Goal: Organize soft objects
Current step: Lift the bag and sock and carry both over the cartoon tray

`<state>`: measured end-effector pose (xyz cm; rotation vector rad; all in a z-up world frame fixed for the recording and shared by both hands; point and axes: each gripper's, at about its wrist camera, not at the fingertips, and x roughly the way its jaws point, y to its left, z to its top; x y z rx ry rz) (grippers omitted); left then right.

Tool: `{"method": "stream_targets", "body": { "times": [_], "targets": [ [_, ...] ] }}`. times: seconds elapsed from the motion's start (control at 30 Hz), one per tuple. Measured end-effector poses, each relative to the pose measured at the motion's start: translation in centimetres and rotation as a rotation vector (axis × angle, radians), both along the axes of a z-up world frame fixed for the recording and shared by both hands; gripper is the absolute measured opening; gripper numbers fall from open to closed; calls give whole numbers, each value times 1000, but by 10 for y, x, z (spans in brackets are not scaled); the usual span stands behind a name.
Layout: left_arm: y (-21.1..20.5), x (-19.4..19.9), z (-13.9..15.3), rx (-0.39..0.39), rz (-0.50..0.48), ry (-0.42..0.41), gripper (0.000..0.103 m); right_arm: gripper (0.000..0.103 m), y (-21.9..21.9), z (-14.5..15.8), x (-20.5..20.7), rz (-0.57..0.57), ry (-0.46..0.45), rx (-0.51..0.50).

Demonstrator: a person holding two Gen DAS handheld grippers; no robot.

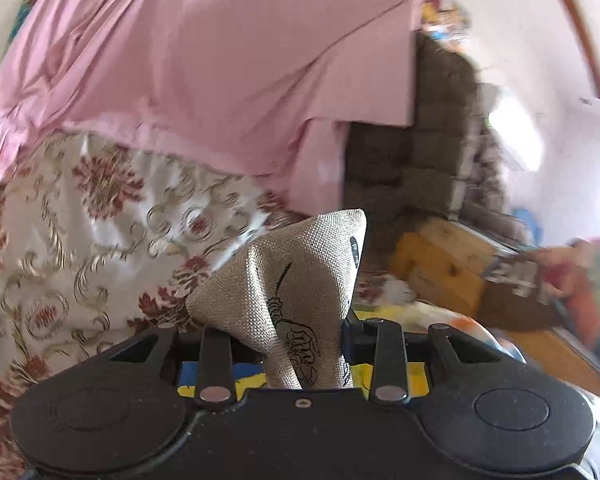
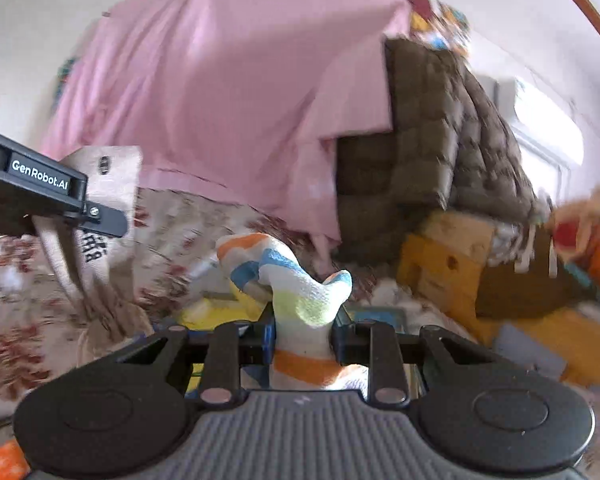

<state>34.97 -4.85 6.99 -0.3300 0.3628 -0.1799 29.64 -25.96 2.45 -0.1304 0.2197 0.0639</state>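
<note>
My left gripper is shut on a beige woven cloth pouch with black printed drawings; the pouch sticks up between the jaws. My right gripper is shut on a white sock with orange, blue and yellow-green stripes, which bends over to the left above the jaws. In the right wrist view the left gripper body shows at the left edge with the beige pouch hanging from it. Both are held above a bed.
A floral bedspread lies below left. A pink sheet hangs behind. A brown quilted blanket is piled at the right over yellow foam blocks. Orange and coloured soft items lie at far right.
</note>
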Motion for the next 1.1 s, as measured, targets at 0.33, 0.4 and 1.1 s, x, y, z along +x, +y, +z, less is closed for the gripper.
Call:
{"method": "stream_targets", "body": {
  "times": [0.33, 0.4, 1.1],
  "targets": [
    [-50, 103, -58, -79, 10, 84, 37, 30, -59, -26, 74, -113, 114, 188],
    [-54, 117, -65, -110, 26, 103, 37, 30, -69, -31, 79, -139, 140, 220],
    [-69, 135, -98, -78, 68, 331, 69, 58, -84, -44, 84, -141, 211, 233]
  ]
}}
